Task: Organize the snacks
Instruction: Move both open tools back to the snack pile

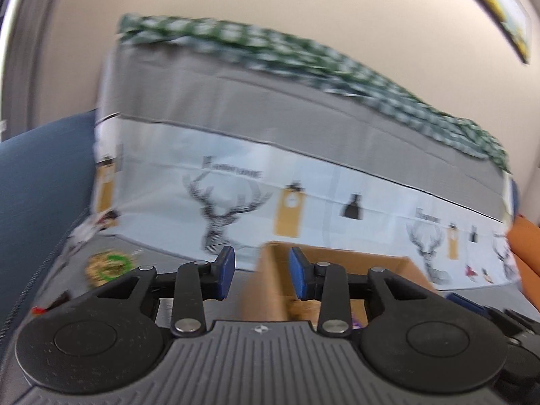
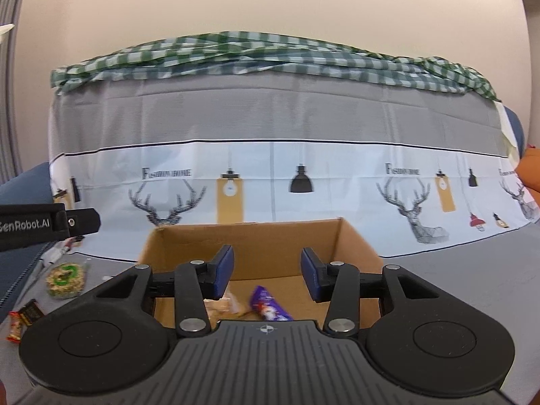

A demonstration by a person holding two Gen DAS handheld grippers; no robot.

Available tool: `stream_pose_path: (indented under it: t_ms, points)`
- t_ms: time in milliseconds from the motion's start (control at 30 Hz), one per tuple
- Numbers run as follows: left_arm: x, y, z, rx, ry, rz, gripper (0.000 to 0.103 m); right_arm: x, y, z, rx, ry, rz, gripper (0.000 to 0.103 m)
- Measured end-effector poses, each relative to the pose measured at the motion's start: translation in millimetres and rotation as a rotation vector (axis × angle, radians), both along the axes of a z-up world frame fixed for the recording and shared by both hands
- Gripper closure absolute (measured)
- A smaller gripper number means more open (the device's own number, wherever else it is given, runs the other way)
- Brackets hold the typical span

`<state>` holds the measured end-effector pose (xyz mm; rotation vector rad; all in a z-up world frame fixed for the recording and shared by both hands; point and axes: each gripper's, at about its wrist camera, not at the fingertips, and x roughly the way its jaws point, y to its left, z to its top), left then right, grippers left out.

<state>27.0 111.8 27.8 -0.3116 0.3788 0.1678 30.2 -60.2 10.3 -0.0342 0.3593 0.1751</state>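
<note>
Both grippers are released and carry nothing. The right gripper [image 2: 266,275] hangs over the cardboard box [image 2: 354,236], where a purple packet [image 2: 268,307] and a pale wrapped snack [image 2: 222,305] already lie. The round green-labelled snack [image 2: 65,278] and two small sweets [image 2: 23,320] wait near the surface's left edge. The left gripper [image 1: 261,275] sits beside the box's left wall, in a blurred view; a hurried reach could clip that wall and shove the box, or nudge the small sweets off the edge.
</note>
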Motion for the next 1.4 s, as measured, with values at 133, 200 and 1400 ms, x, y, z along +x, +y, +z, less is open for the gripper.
stream_pose_path:
  t_ms: [133, 200, 1400]
  points:
    - [-6.6, 32.5, -4.9, -0.025, 0.046, 0.090, 0.066, -4.7, 19.3, 0.8, 0.019, 0.012, 0.030, 0.057]
    - [-8.9, 48.1, -8.9, -0.032, 0.079, 0.143, 0.066, -8.7, 31.2, 1.2, 0.027, 0.013, 0.055, 0.059]
    - [-15.9, 159.6, -126.9, -0.014, 0.512, 0.451, 0.081, -30.8, 173.6, -48.7, -0.041, 0.068, 0.264, 0.063]
